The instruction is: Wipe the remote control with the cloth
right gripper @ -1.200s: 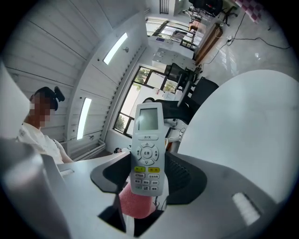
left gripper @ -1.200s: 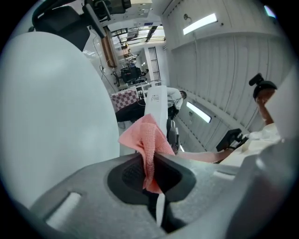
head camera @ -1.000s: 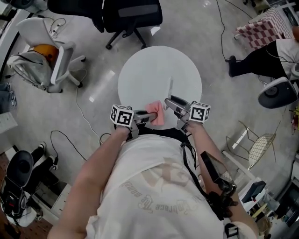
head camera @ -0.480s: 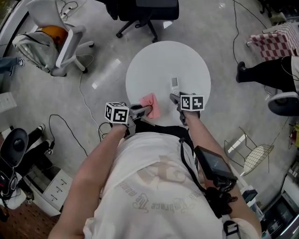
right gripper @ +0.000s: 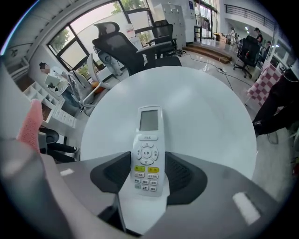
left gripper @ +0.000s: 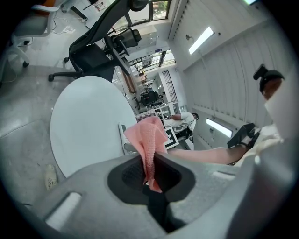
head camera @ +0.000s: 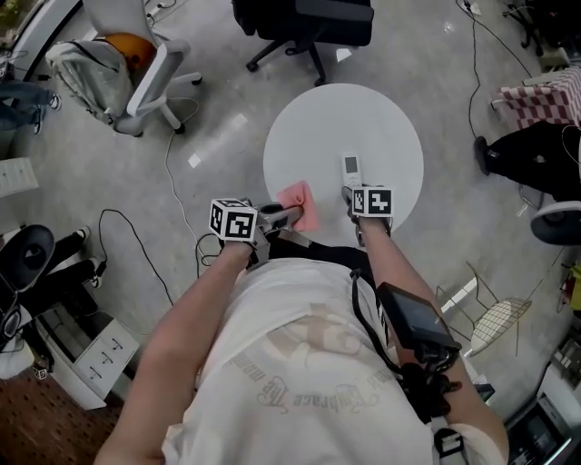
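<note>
A white remote control with a small screen and yellow buttons lies over the near right part of the round white table. My right gripper points steeply down and is shut on the remote's button end, a pad against each long side. I cannot tell whether the remote's far end rests on the table top. To its left, by the table's near edge, my left gripper is shut on a pink cloth. The cloth stands up out of the left gripper in a bunched fold.
A black office chair stands just beyond the table. A white chair with an orange thing on it is at far left. Cables trail over the grey floor. A person's dark legs are at right, a wire rack at lower right.
My right gripper has tipped down toward the table with the remote, which showed edge on before and now shows its face. My left gripper has shifted sideways with the cloth.
</note>
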### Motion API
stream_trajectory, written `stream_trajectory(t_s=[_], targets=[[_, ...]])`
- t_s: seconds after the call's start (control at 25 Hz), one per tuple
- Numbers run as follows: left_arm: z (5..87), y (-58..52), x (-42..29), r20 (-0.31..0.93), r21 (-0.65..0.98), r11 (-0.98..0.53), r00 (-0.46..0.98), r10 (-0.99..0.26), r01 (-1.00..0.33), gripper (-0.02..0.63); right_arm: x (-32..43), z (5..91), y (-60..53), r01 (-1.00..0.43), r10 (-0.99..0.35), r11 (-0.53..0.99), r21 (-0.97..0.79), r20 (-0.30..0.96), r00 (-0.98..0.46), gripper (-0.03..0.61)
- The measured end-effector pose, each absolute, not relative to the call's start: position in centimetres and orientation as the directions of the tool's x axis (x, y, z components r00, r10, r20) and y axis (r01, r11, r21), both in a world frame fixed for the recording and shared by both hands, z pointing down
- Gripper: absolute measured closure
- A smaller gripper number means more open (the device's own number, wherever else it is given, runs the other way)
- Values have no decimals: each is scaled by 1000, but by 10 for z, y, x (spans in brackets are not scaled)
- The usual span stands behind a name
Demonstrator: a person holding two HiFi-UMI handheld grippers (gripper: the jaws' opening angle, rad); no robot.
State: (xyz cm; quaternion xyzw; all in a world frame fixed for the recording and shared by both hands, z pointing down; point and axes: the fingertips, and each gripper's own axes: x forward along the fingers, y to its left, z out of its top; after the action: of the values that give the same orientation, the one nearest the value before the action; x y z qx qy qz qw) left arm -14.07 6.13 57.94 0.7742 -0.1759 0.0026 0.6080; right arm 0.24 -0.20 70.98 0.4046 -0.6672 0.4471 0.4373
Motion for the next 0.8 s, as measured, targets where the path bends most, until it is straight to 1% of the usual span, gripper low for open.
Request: stream_trajectory(t_s=[0.12,0.24,0.36,0.52,0.56,0.68,0.8], targets=[[577,64,-147,214,940,-202,939,-270,-273,595,0,703,-3,-933,-171,260,-250,939,-300,314],[573,63,-148,210,937,-225,944,-254,-268,595,4,686,-6,-939,-238,238,-248,922,-304,323],[569,66,-147,225,918,-275,946,-234,-286,595,14,660,-3,-944,-338,218,-248,888,-311,398],[561,63,-142,257,871,-367,940,-226,-326,595,40,621,4,-955,-475,196,-223,830,-291,549],[557,63,-137,261,859,-388,938,-227,-333,595,48,612,9,-956,-502,192,-223,814,-291,575],[542,68,-121,262,829,-437,933,-248,-349,595,69,586,28,-946,-565,212,-245,759,-323,575],[530,74,-111,268,797,-472,922,-281,-376,595,75,560,41,-919,-616,285,-272,683,-393,575]])
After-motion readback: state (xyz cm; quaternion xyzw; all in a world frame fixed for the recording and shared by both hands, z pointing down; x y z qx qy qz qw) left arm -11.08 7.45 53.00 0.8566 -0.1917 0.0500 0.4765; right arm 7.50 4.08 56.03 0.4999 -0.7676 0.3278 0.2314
